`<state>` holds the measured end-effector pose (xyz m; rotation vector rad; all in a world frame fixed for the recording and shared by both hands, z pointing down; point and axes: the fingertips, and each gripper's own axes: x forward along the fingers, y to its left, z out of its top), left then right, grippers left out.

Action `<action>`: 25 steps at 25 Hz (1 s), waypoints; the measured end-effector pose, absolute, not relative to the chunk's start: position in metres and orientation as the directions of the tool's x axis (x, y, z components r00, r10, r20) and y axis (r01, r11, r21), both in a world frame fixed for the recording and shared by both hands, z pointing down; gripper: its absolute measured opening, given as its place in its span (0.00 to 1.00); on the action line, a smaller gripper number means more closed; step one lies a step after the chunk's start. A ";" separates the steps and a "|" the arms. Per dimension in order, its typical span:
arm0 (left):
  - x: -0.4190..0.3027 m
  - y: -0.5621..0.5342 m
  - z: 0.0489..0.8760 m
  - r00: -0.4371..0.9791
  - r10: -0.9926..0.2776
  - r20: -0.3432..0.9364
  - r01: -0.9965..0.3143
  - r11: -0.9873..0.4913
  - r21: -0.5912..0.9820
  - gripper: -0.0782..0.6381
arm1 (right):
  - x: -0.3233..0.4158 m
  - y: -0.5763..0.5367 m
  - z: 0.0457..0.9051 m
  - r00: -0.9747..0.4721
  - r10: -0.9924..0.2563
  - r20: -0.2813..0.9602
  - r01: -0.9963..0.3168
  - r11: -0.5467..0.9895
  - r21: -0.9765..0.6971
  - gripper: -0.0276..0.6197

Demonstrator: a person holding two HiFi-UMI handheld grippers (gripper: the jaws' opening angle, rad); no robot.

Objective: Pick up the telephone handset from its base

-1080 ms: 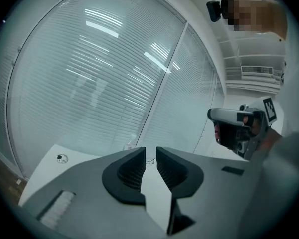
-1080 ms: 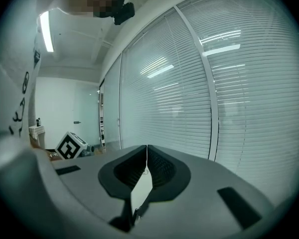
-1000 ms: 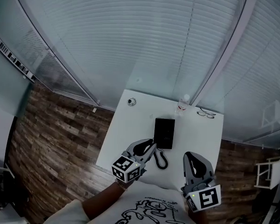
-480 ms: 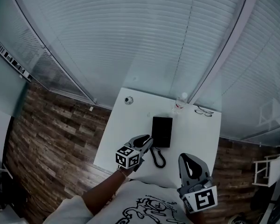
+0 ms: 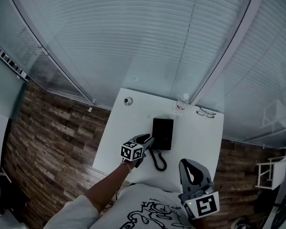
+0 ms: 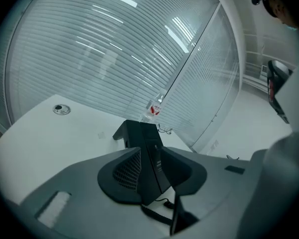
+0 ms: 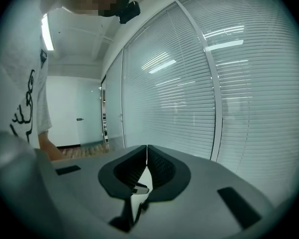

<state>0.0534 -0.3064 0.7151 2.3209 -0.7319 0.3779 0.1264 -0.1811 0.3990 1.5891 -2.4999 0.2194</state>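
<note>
A black telephone base [image 5: 164, 132] lies on the white table [image 5: 200, 137], and its coiled cord [image 5: 158, 160] trails toward me. The handset [image 6: 152, 176] lies along the base's left side. My left gripper [image 5: 147, 141] reaches over the table's near part to that side. In the left gripper view its jaws [image 6: 150, 156] stand on either side of the handset's near end and press against it, with the handset still lying in line with the base [image 6: 139, 131]. My right gripper [image 5: 189, 165] is held back by my body, off the phone, its pads [image 7: 146, 153] together with nothing between them.
A clear water bottle [image 5: 181, 104] stands at the table's far edge, with a pair of glasses [image 5: 206, 112] to its right. A small round fitting [image 5: 128, 100] sits at the far left corner. Glass walls with blinds close in behind the table. Wood floor lies to the left.
My left gripper has moved forward from the table's near edge up to the phone's left side and now has the handset between its jaws. The right gripper has dropped back slightly toward me.
</note>
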 end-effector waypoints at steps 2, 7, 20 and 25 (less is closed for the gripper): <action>0.052 -0.310 0.727 0.798 -0.398 0.453 -0.600 -0.603 0.526 0.25 | 0.123 -0.179 0.397 -0.422 -0.878 0.226 -0.905 0.423 -0.047 0.05; 0.060 -0.325 0.750 0.798 -0.395 0.454 -0.600 -0.578 0.553 0.26 | 0.131 -0.178 0.407 -0.408 -0.875 0.260 -0.909 0.417 -0.023 0.05; 0.076 -0.344 0.768 0.822 -0.376 0.428 -0.570 -0.515 0.641 0.26 | 0.145 -0.188 0.414 -0.385 -0.880 0.279 -0.919 0.393 -0.029 0.05; 0.074 -0.344 0.767 0.815 -0.389 0.429 -0.577 -0.483 0.659 0.25 | 0.144 -0.188 0.416 -0.386 -0.879 0.281 -0.918 0.397 -0.017 0.05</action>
